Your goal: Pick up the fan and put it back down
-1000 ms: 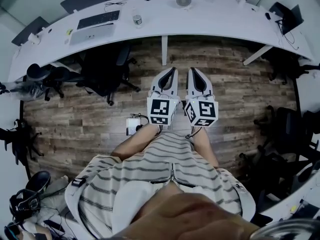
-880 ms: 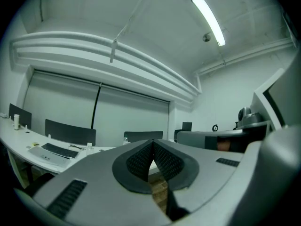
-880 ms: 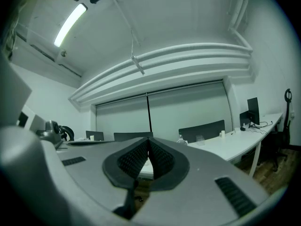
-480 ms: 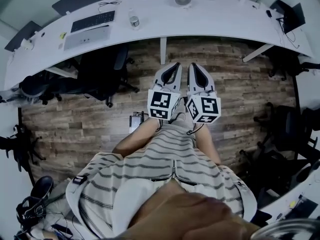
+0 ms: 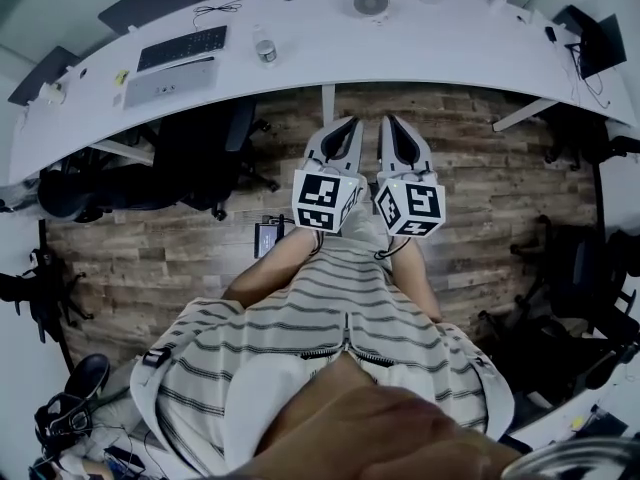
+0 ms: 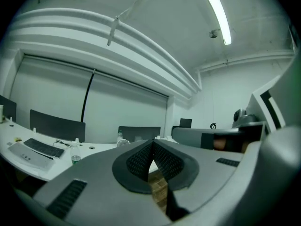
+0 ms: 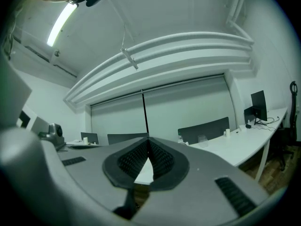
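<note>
Head view has the left gripper (image 5: pixel 350 126) and right gripper (image 5: pixel 387 123) side by side over the wood floor (image 5: pixel 160 248), well short of the curved white desk (image 5: pixel 450 38). Both have their jaws pressed together with nothing in them. The fan (image 5: pixel 368 2) sits at the desk's far edge, with a bottle (image 5: pixel 265 50) and laptop (image 5: pixel 165 80) off to its left.

One fan (image 5: pixel 369 3), one bottle (image 5: pixel 264 50), one keyboard (image 5: pixel 182 47), one laptop (image 5: pixel 168 80). Two claws: left claw (image 5: pixel 345 126), right claw (image 5: pixel 392 124).
</note>
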`<state>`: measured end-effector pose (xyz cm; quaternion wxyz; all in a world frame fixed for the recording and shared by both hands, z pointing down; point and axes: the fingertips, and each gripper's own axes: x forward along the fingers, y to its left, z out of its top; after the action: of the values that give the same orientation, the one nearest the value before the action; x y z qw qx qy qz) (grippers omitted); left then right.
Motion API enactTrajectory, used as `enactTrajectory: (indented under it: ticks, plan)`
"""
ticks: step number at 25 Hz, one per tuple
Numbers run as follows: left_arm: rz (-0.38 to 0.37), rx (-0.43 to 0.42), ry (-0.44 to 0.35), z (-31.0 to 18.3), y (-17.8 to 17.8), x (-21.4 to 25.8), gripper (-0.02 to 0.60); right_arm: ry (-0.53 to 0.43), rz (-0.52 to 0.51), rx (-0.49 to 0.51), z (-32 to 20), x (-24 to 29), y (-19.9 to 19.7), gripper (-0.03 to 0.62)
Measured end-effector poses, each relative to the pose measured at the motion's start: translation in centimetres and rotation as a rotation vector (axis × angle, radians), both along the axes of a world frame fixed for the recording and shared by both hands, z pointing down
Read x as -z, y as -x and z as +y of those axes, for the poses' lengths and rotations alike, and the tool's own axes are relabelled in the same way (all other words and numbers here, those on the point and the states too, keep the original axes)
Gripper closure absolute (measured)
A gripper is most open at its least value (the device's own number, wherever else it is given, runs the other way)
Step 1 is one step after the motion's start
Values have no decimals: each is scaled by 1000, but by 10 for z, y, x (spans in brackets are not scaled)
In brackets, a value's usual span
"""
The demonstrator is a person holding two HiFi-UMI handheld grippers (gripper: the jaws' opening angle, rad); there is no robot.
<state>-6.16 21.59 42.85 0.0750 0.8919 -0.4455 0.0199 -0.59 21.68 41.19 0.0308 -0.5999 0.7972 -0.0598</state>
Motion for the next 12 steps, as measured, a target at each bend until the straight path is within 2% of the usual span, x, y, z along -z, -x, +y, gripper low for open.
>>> enactTrajectory:
  ticks: [5,12]
  plan:
    - [-6,1,18,-62,-14,-5,574,37,-38,42,-68,-9,-9,582]
    - [-32,49,-18,-167,-39,12,574,18,-30,46,-177,7,-42,582]
